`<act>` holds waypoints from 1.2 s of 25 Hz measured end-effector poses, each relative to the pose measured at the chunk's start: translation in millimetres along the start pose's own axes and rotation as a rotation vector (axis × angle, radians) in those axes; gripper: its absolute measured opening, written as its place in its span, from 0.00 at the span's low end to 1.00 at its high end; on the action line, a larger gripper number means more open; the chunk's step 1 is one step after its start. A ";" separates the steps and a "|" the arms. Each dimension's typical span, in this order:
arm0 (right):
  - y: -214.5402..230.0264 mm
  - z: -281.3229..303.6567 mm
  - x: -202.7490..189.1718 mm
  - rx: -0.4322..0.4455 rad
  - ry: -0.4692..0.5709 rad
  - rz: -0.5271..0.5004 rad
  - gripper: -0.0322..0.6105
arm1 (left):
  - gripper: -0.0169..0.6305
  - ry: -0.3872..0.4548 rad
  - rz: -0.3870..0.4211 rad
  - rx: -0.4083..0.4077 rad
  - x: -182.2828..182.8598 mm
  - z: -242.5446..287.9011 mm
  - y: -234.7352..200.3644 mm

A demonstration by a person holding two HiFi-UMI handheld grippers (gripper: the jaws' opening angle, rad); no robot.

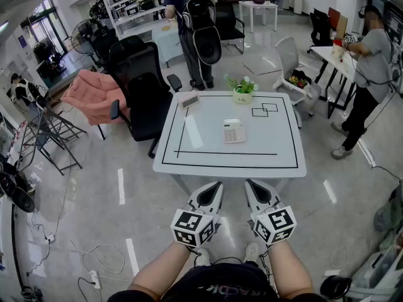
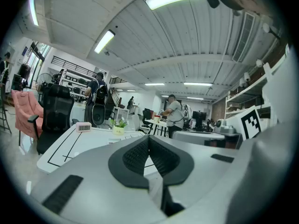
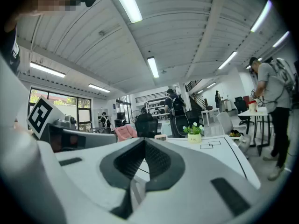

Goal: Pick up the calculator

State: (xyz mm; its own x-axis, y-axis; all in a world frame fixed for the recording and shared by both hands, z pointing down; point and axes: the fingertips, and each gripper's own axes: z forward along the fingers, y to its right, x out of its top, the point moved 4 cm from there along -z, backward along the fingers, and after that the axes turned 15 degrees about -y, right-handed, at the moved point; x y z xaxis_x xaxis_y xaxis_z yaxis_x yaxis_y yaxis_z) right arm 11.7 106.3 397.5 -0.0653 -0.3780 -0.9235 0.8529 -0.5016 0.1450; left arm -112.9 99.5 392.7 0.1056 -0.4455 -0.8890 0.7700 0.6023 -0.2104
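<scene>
A white calculator [image 1: 233,131] lies flat near the middle of the white table [image 1: 283,159], inside its black outline. My left gripper [image 1: 216,187] and right gripper [image 1: 251,185] hover side by side just short of the table's near edge, both shut and holding nothing. They point roughly level toward the table. In the left gripper view the jaws [image 2: 149,139] are pressed together; the calculator is hidden behind them. The right gripper view shows its jaws [image 3: 144,141] closed too, with the tabletop [image 3: 219,153] stretching beyond.
A small potted plant [image 1: 242,90] and a pink desk clock [image 1: 189,100] stand at the table's far side. A black office chair [image 1: 141,87] and a pink armchair [image 1: 94,96] sit to the left. One person [image 1: 192,24] stands behind, another [image 1: 368,74] at the right.
</scene>
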 end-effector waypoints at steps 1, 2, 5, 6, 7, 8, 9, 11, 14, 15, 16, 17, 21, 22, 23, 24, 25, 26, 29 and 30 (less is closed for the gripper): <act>-0.1 -2.4 0.7 0.002 0.001 0.000 0.05 | 0.03 0.000 0.000 -0.001 0.3 -0.7 2.8; 0.2 -4.7 1.4 0.004 0.003 0.001 0.05 | 0.03 0.000 0.000 -0.001 0.7 -1.2 5.7; 4.6 -10.9 2.3 0.010 0.009 0.006 0.05 | 0.03 -0.001 0.010 0.001 2.3 0.2 14.1; 7.4 -12.4 2.3 0.014 0.013 0.010 0.05 | 0.03 -0.001 0.014 0.004 2.8 1.7 16.5; 10.7 -13.7 2.6 0.020 0.019 0.016 0.05 | 0.03 0.001 0.017 0.008 3.7 3.5 18.6; 14.2 -14.7 3.2 0.026 0.026 0.020 0.05 | 0.03 0.004 0.018 0.011 4.9 5.7 20.7; 17.8 -15.8 4.0 0.032 0.034 0.023 0.05 | 0.03 0.008 0.018 0.014 6.2 8.2 23.3; 25.1 -18.3 5.3 0.043 0.042 0.021 0.05 | 0.03 0.010 0.018 0.023 7.6 14.6 30.3; 37.8 -22.4 5.9 0.060 0.042 -0.001 0.05 | 0.05 0.010 0.014 0.047 8.0 25.9 41.4; 43.0 -24.2 6.0 0.068 0.041 -0.012 0.05 | 0.06 0.012 0.009 0.057 8.3 29.9 44.8; 48.4 -26.0 5.9 0.078 0.039 -0.022 0.05 | 0.08 0.015 0.001 0.067 8.6 33.9 48.0; 54.0 -28.0 5.7 0.090 0.037 -0.032 0.06 | 0.08 0.021 -0.009 0.077 8.8 37.9 51.2; 75.5 -38.4 5.3 0.146 0.038 -0.045 0.10 | 0.14 0.034 -0.052 0.109 7.9 52.5 67.2; 80.6 -41.2 4.7 0.160 0.040 -0.044 0.14 | 0.17 0.031 -0.060 0.114 6.7 55.8 72.0; 85.7 -43.7 3.7 0.173 0.041 -0.043 0.18 | 0.21 0.028 -0.069 0.118 5.1 59.1 76.9; 90.9 -45.1 2.5 0.185 0.041 -0.040 0.22 | 0.27 0.023 -0.077 0.120 3.2 62.7 81.2; 96.1 -45.5 1.0 0.197 0.040 -0.034 0.28 | 0.35 0.017 -0.084 0.124 1.3 66.6 84.2; 101.3 -45.0 -0.5 0.206 0.041 -0.024 0.33 | 0.42 0.010 -0.088 0.129 -0.2 70.7 85.8; 113.4 -42.8 -2.7 0.224 0.043 0.007 0.40 | 0.53 -0.008 -0.079 0.137 0.5 81.3 86.1; 115.6 -41.5 -2.3 0.229 0.041 0.008 0.40 | 0.53 -0.008 -0.077 0.137 2.4 83.7 85.0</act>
State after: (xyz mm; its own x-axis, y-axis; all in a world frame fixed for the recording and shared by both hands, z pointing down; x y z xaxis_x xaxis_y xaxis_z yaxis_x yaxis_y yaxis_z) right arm 131.9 81.5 401.7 -0.0337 -0.3528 -0.9351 0.7130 -0.6642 0.2249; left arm 5.4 94.2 406.7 0.0473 -0.4924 -0.8691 0.8546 0.4703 -0.2200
